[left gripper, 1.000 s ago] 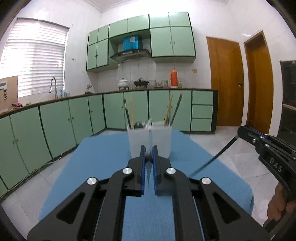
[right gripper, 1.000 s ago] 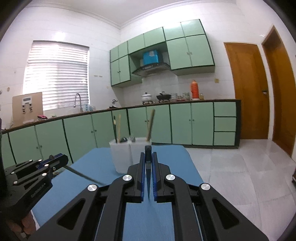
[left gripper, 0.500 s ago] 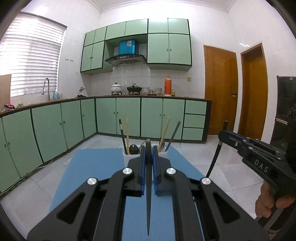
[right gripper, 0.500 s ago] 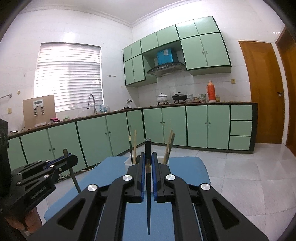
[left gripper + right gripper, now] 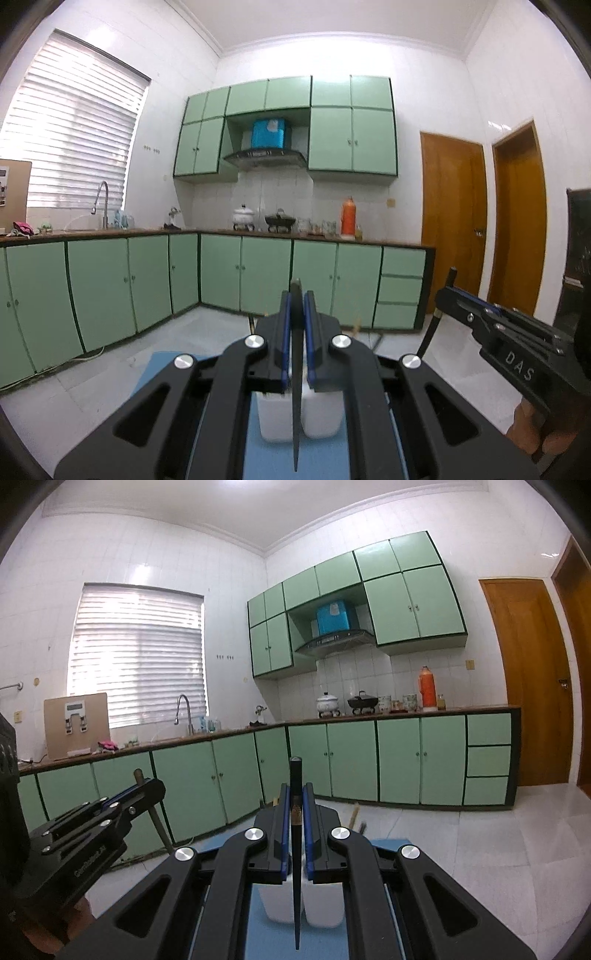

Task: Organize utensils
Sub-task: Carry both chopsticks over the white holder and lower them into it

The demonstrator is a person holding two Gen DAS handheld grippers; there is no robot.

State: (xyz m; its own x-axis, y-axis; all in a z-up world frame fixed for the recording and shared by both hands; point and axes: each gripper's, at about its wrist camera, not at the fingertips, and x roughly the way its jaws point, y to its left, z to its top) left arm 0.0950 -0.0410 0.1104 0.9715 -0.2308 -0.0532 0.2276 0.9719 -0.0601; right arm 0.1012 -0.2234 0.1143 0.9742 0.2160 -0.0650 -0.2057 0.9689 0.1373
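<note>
Two chopsticks, one in each of your grippers. Your left gripper (image 5: pixel 295 306) is clamped on a dark chopstick (image 5: pixel 295 387) that stands upright between the blue pads, its tip hanging below them. Your right gripper (image 5: pixel 294 797) pinches its own chopstick (image 5: pixel 295 849) the same way. Both hang over what look like two white holders (image 5: pixel 321 904) on the blue mat (image 5: pixel 388 843).
</note>
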